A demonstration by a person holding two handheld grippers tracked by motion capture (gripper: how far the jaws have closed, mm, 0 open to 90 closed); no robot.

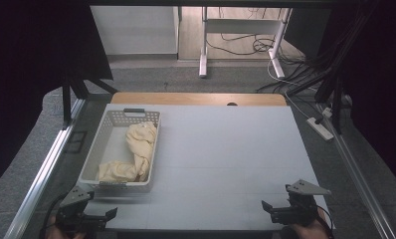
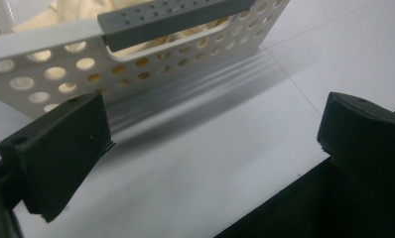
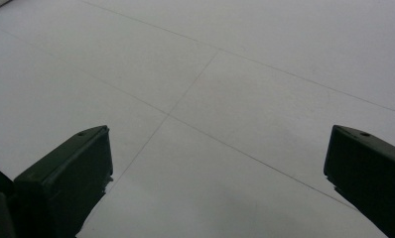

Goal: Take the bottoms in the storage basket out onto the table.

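Resting at the near left corner of the table (image 1: 226, 149), the left gripper (image 1: 94, 215) is seen with jaws spread wide and nothing between them, just short of the white perforated basket (image 1: 117, 119). A grey handle (image 2: 173, 17) is noted on the basket's near wall, and a cream cloth (image 1: 136, 152) is bundled inside. The right gripper (image 1: 275, 209) is held at the near right corner, jaws likewise apart and empty, well apart from the basket.

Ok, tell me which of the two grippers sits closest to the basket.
The left gripper, just below the basket's near end; the right gripper sits far across the table.
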